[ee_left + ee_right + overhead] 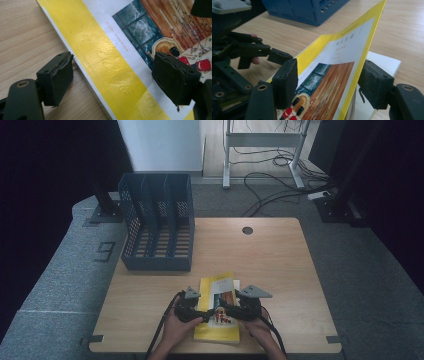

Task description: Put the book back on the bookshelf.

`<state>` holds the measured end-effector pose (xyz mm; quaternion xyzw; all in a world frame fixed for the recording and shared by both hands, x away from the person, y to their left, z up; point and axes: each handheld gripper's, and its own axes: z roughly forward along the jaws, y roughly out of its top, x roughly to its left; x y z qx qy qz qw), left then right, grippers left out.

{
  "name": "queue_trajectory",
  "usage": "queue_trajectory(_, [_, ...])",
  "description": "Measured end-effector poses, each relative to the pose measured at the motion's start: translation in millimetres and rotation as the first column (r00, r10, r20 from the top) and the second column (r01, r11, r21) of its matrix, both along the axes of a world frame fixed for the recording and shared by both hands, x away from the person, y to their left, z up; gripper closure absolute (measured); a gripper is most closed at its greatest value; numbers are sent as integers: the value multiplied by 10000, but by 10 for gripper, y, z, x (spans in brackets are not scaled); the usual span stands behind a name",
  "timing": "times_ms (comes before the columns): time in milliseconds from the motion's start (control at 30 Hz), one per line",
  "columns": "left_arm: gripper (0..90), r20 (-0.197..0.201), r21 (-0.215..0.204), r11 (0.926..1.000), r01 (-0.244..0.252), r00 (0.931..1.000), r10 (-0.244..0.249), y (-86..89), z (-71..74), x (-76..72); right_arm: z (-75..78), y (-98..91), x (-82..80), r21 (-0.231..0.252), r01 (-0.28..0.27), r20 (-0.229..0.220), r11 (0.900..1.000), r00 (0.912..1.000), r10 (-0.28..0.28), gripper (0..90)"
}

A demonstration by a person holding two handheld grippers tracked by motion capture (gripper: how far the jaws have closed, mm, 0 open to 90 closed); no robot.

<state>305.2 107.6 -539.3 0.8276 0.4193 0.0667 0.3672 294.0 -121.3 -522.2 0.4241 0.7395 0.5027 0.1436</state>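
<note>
A yellow picture book [218,287] lies near the table's front edge, between both hands. My left gripper [207,312] comes in from the left and stands open astride the book's spine edge [75,62]: one jaw sits on the wood beside the spine, the other rests over the cover picture [150,32]. My right gripper [330,83] comes in from the right. The front cover [342,50] is lifted at a slant and stands between its wide-apart jaws, with white pages [384,62] bared beneath. The pads do not clamp the cover.
A blue slotted file rack [157,220] stands at the table's back left, and is seen again as the blue rack [312,10] beyond the book. The wooden table [270,265] has a round cable hole [247,230] at its far edge. Cables lie on the floor behind.
</note>
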Motion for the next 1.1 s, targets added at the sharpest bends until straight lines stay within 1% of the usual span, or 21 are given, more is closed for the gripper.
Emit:
queue_trajectory(133, [175, 16, -14, 10000, -8, 10000, 8, 1, -4, -3, -17, -4, 12, -106, 149, -4, 9998, 9999, -149, 342])
queue_trajectory(167, [174, 15, -13, 10000, -13, 10000, 13, 0, -4, -3, -44, -22, 43, 49, 213, -179, 9998, 9996, -212, 342])
queue_trajectory(200, [174, 20, -12, 10000, -19, 10000, 19, -1, -5, -4, -44, -22, 43, 49, 213, -179, 9998, 9996, -212, 342])
queue_trajectory(267, [171, 76, 22, 10000, -34, 10000, 34, -7, -7, -10, -69, -44, 77, 346, 250, -407, 9991, 9989, -236, 342])
queue_trajectory(433, [169, 98, 22, 10000, -26, 9999, 26, -7, -9, -12, -144, -52, 149, 122, 352, -735, 9993, 9967, -342, 344])
queue_trajectory(533, [169, 90, 21, 10000, -37, 10000, 37, -7, -10, -11, -192, -36, 178, -120, 401, -878, 9991, 9953, -410, 344])
queue_trajectory(600, [167, 52, -29, 10000, -42, 10000, 43, -3, -15, -7, -226, -31, 201, -267, 518, -982, 9983, 9937, -542, 364])
queue_trajectory(700, [165, 46, -47, 10000, -43, 10000, 43, 0, -18, -5, -241, -38, 219, -251, 555, -1055, 9981, 9927, -578, 388])
queue_trajectory(767, [164, 50, -62, 10000, -44, 10000, 44, 1, -20, -5, -242, -54, 249, -30, 492, -1114, 9988, 9925, -492, 416])
queue_trajectory(800, [165, 53, -71, 10000, -33, 10000, 33, 2, -20, -5, -240, -55, 261, -50, 508, -1133, 9987, 9923, -511, 429])
queue_trajectory(867, [160, 51, -92, 10000, 1, 10000, 0, 5, -23, 1, -228, -57, 302, -346, 325, -1077, 9989, 9935, -361, 453])
queue_trajectory(967, [159, 67, -94, 10000, 17, 10000, -16, 6, -25, 2, -219, -63, 333, -454, 204, -1097, 9988, 9936, -253, 476])
queue_trajectory(1100, [161, 117, -120, 9999, 4, 9999, -3, 8, -29, -4, -196, -50, 446, -312, -100, -1393, 9995, 9902, 56, 527])
